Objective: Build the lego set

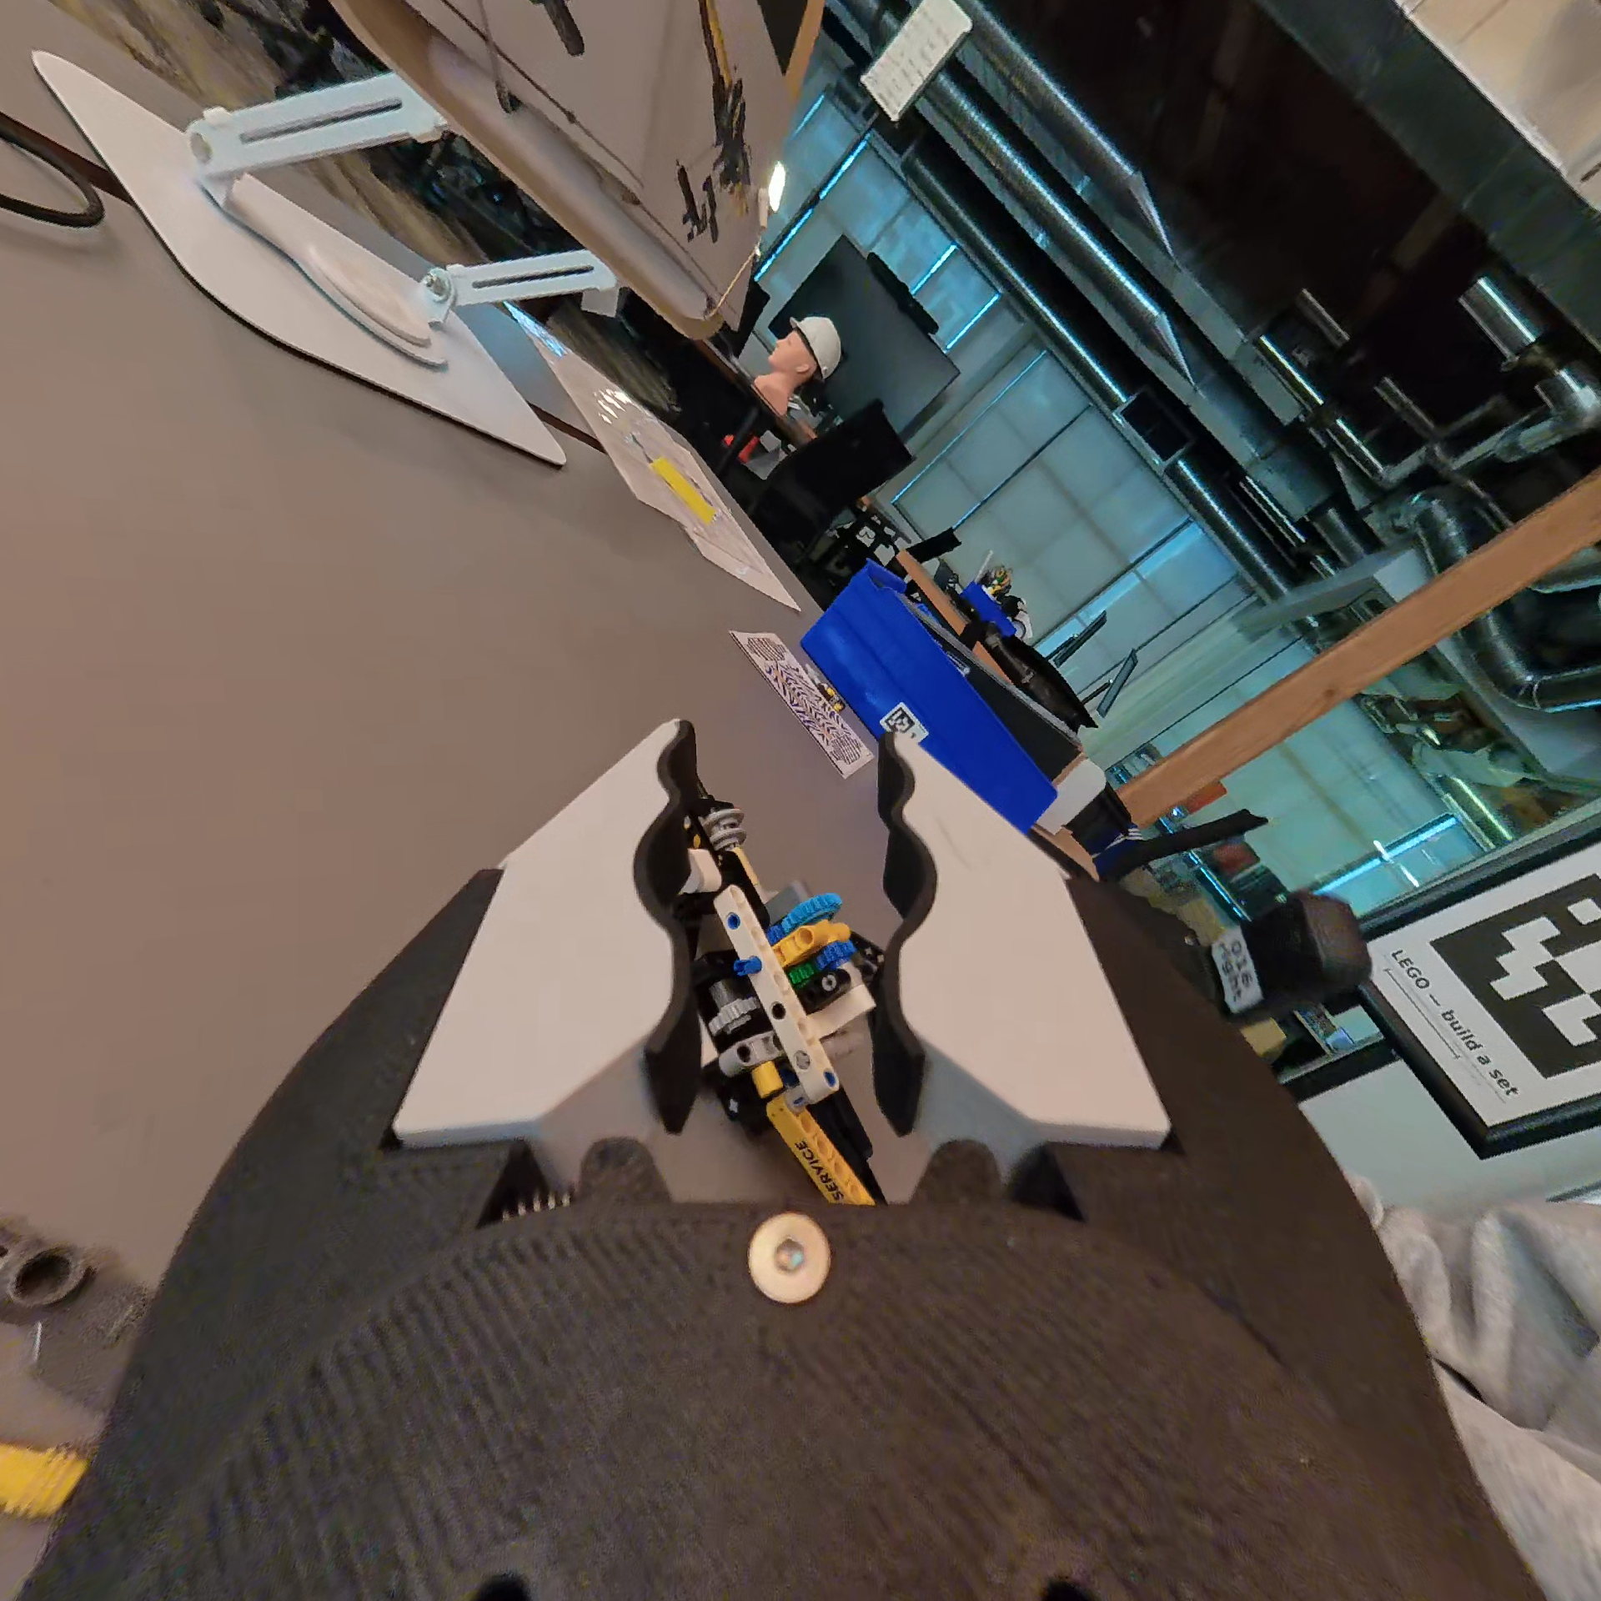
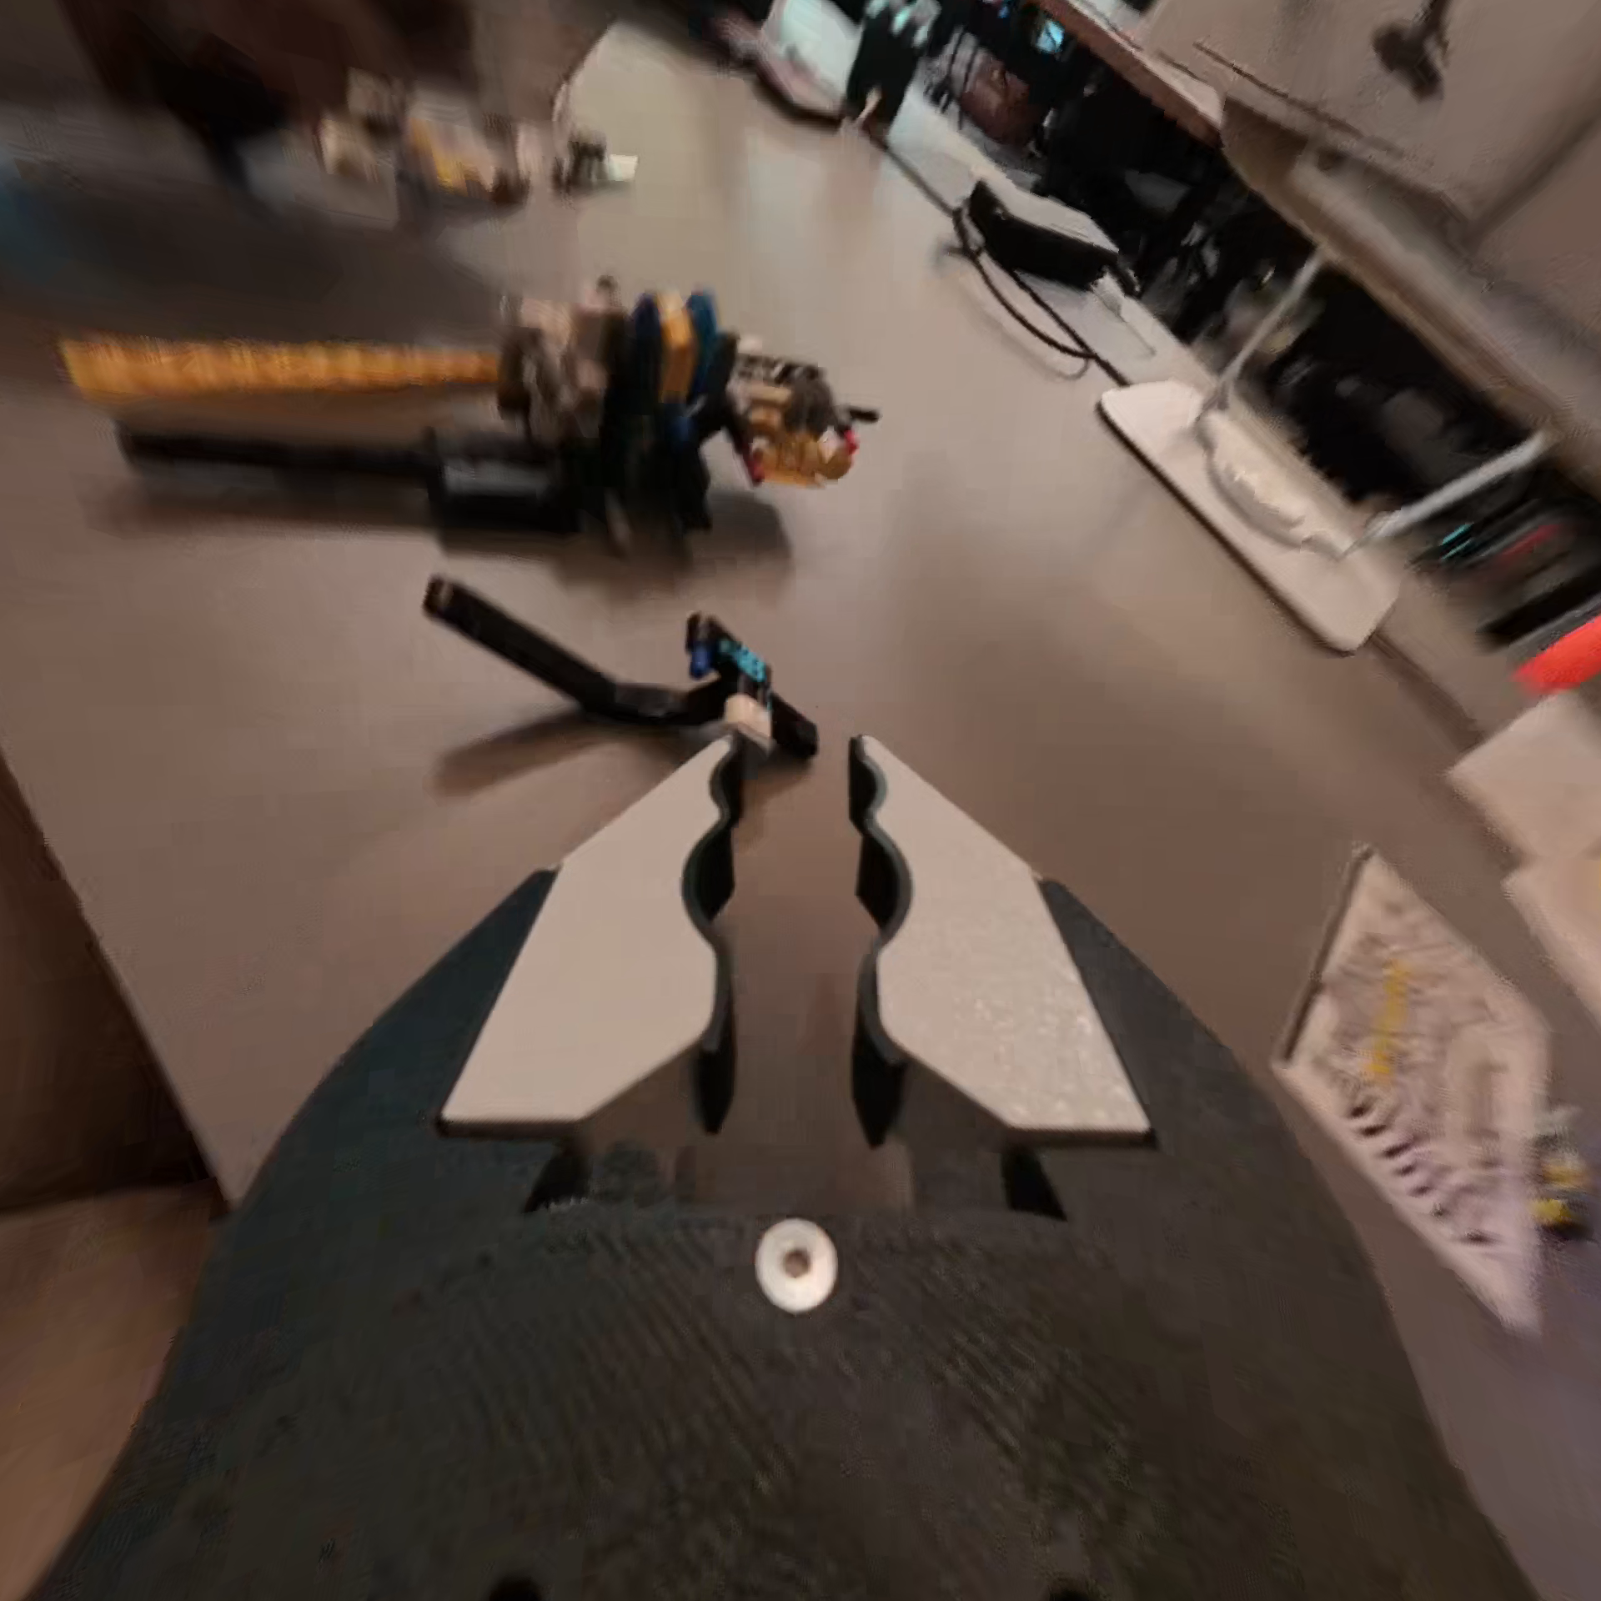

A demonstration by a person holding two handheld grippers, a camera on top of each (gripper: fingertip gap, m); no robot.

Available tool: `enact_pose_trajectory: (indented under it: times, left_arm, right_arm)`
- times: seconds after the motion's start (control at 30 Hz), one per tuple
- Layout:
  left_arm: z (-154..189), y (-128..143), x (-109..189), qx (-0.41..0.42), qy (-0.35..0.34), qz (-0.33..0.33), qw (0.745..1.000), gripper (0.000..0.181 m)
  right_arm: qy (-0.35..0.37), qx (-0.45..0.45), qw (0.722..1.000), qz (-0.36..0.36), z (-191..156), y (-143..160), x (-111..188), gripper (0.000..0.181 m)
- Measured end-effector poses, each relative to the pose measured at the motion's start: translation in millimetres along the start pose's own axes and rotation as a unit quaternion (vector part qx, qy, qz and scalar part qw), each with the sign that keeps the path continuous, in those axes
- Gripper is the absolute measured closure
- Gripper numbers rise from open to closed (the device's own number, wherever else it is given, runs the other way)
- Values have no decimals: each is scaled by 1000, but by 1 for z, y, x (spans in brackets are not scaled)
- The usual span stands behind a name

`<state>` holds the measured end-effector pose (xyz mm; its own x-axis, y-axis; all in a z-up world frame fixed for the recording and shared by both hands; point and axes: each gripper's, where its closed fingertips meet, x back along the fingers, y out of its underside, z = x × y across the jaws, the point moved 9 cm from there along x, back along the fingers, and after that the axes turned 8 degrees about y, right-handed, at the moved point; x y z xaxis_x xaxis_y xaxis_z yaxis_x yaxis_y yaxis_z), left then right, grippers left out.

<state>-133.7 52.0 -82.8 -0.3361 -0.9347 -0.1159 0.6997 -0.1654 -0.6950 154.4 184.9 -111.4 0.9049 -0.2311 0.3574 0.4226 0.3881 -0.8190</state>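
My left gripper [image 1: 788, 736] is shut on a lego assembly [image 1: 780, 979] made of a white beam, a yellow beam, blue gears and a grey spring, and holds it tilted over the brown table [image 1: 303, 693]. My right gripper [image 2: 794, 745] is partly open and empty, just above the table. Its left fingertip is close to a bent black lego piece [image 2: 563, 667] with blue and tan parts, which lies on the table. Farther off, a blurred lego assembly [image 2: 606, 398] with a long yellow beam and blue gears lies on the table.
A white monitor stand base [image 1: 303, 286] stands at the far side and also shows in the right wrist view [image 2: 1256, 520]. An instruction sheet [image 1: 684, 494], a sticker sheet [image 1: 801, 702] and a blue bin [image 1: 918, 702] lie near the table edge. A grey sleeve [image 1: 1516, 1343] is at lower right. The grippers' ends are close to 20 cm from one another. About 5 cm separates my right fingertips from the bent black lego piece [image 2: 563, 667].
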Motion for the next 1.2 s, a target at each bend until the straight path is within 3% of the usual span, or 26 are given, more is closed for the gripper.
enact_pose_trajectory:
  times: [0.07,0.17,0.3,0.43,0.53,0.63,0.8,1.0,1.13,1.2]
  left_arm:
    - [-1,2,-2,1,0,-9,1000,140]
    - [-2,4,-6,-2,-4,-22,1000,140]
    - [-4,8,-10,-4,-9,-38,999,140]
    - [-6,10,-11,0,-9,-46,999,140]
    - [-7,12,-13,5,-9,-52,999,140]
    - [-8,13,-14,6,-12,-58,998,140]
    - [-14,12,-10,27,-30,-57,998,135]
    - [-26,29,-18,159,4,-113,981,116]
    - [-30,37,-30,167,-30,-189,967,112]
    - [-32,40,-38,184,-27,-211,960,115]
  right_arm:
    - [32,107,994,-12,-15,4,-6,165]
    - [52,187,981,-19,-24,9,-15,169]
    - [53,196,979,12,-18,8,-19,154]
    - [24,209,977,29,-12,7,-28,151]
    - [6,237,971,35,-13,4,-39,155]
    - [4,253,967,28,-15,4,-50,174]
    - [43,266,961,59,-11,-3,-51,175]
    - [112,352,920,129,-7,-18,-60,175]
    - [123,423,883,159,-10,-19,-73,175]
    - [131,417,884,168,-6,-17,-78,175]
